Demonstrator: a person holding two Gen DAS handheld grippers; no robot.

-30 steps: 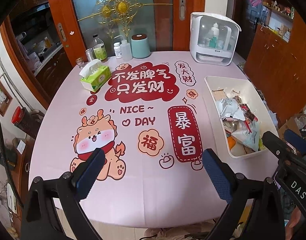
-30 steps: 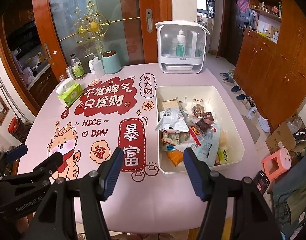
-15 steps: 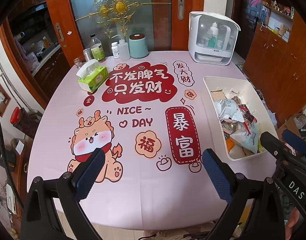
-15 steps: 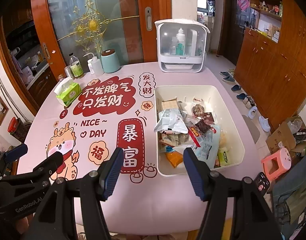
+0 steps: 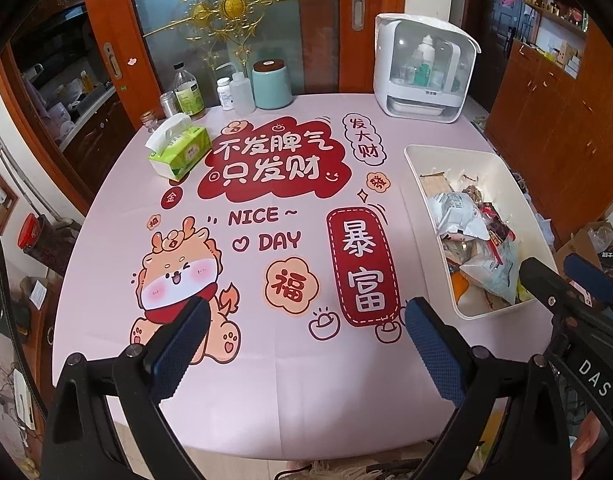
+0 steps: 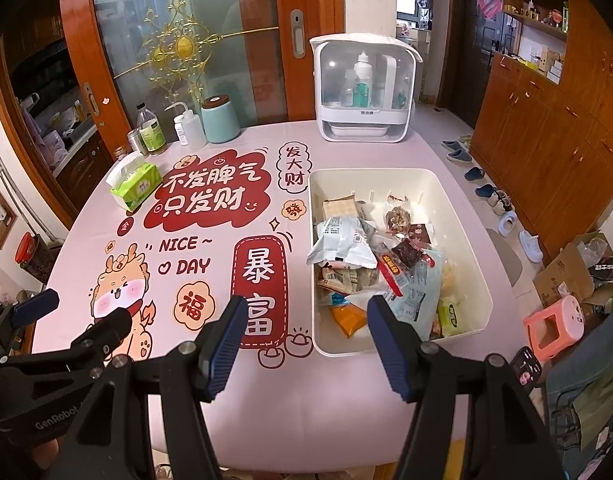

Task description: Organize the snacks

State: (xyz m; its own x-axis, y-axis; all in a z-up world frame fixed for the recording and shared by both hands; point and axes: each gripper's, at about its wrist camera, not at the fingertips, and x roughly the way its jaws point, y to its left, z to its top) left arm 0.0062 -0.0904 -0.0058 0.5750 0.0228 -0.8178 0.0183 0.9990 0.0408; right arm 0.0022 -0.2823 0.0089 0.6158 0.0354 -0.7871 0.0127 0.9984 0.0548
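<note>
Right wrist view: the right gripper [image 6: 302,344] hangs with its jaws apart and empty above the near edge of the bench [image 6: 306,400], and the left gripper [image 5: 302,344] likewise stands open on nothing. The snacks [image 6: 370,264] lie heaped in the white bin [image 6: 462,248] at about one o'clock from the right jaws. The packets overlap (thin, slippery film, by the look), so a pinch may catch two, or drag the light bin toward the bench edge at five o'clock.
</note>
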